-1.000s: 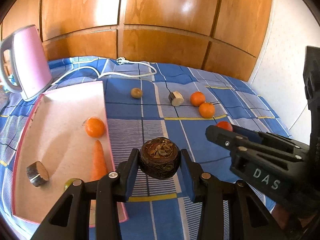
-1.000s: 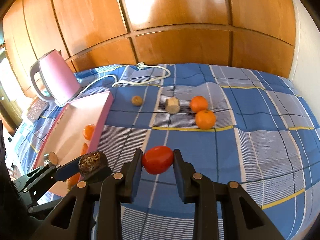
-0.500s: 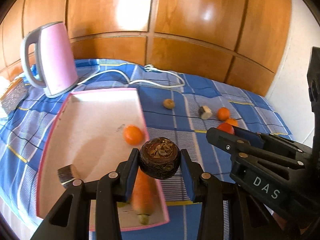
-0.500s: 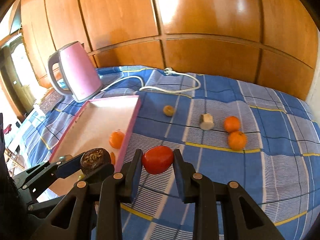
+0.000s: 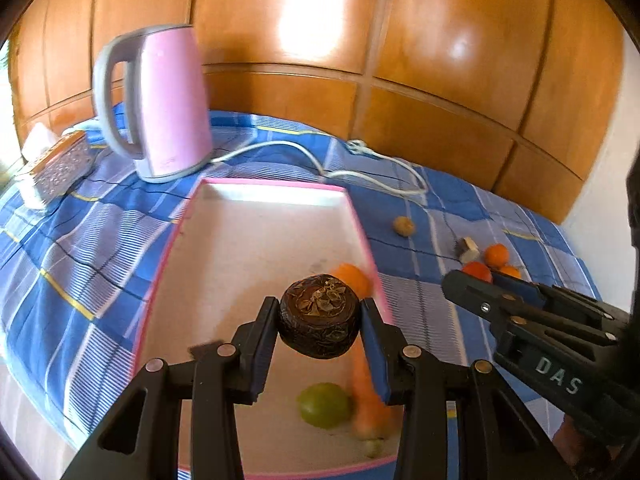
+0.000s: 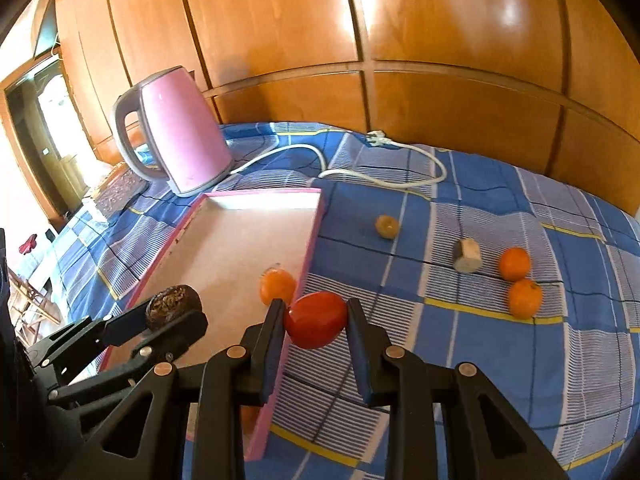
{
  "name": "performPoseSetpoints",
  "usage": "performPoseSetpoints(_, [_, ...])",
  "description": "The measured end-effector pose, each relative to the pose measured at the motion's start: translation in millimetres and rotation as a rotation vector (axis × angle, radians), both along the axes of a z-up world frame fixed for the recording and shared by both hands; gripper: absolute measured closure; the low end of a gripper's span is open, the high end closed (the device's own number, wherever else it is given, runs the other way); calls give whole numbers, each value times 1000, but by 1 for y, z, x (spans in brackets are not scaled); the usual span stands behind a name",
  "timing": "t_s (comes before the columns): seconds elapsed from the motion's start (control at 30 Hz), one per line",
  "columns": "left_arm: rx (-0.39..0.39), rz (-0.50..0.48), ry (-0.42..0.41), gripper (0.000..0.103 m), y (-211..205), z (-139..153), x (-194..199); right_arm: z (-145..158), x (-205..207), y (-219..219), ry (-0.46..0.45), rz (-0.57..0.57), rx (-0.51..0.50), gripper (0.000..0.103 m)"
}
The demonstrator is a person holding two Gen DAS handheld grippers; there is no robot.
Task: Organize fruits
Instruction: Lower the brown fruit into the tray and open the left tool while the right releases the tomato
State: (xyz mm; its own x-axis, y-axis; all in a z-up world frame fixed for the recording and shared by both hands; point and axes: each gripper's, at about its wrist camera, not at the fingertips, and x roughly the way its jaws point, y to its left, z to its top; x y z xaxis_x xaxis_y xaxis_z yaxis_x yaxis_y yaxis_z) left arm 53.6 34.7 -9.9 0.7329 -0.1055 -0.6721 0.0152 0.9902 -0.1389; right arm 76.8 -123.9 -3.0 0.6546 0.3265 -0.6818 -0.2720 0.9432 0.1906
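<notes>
Glossy orange-brown wood panelling is curving behind a soft surface draped in blue plaid cloth [image 6: 460,320] with white stripes and thin yellow lines, and you are working over it with both tools. Your left gripper [image 5: 320,320] is clamping a dark brown, squat round fruit [image 5: 319,315] whose top looks dry, flaky and wrinkled; its black fingers are pressing both sides, narrowly spread, and it is hanging over the shallow pink-rimmed tray [image 5: 276,188] with its pale matte floor. Your right gripper [image 6: 316,322] is pinching a smooth, shiny red tomato [image 6: 316,319] between its flat pads, hovering at the tray's right rim, over the cloth just beside it. Lying in the tray are a round orange [image 6: 277,285], a long tapered carrot [image 5: 370,404] blurred beside the left finger, and a smooth green round fruit [image 5: 325,405]. Out on the cloth, well apart from the tray, a small dull yellowish-brown ball [image 6: 387,226] is sitting alone; farther right a stubby cylindrical piece with a pale cut face [image 6: 466,256] is resting near two dimpled oranges [image 6: 515,264] that are almost touching. A glossy pink kettle [image 6: 180,136] with a grey handle is standing upright behind the tray, its white cord [image 6: 384,176] looping across the cloth
</notes>
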Motion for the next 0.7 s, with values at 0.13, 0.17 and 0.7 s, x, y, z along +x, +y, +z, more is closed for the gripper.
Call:
performPoseSetpoints(0.13, [-19,58,1,62,27,2,8,4,7,16,-7,30,-1,73])
performPoseSetpoints(0.17, [-25,74,1,62,34,2,10,4,9,21,-9,37,-3,73])
performPoseSetpoints(0.7, [-138,153,62,52,90,-11,40,4,50,82,66,124,81,66])
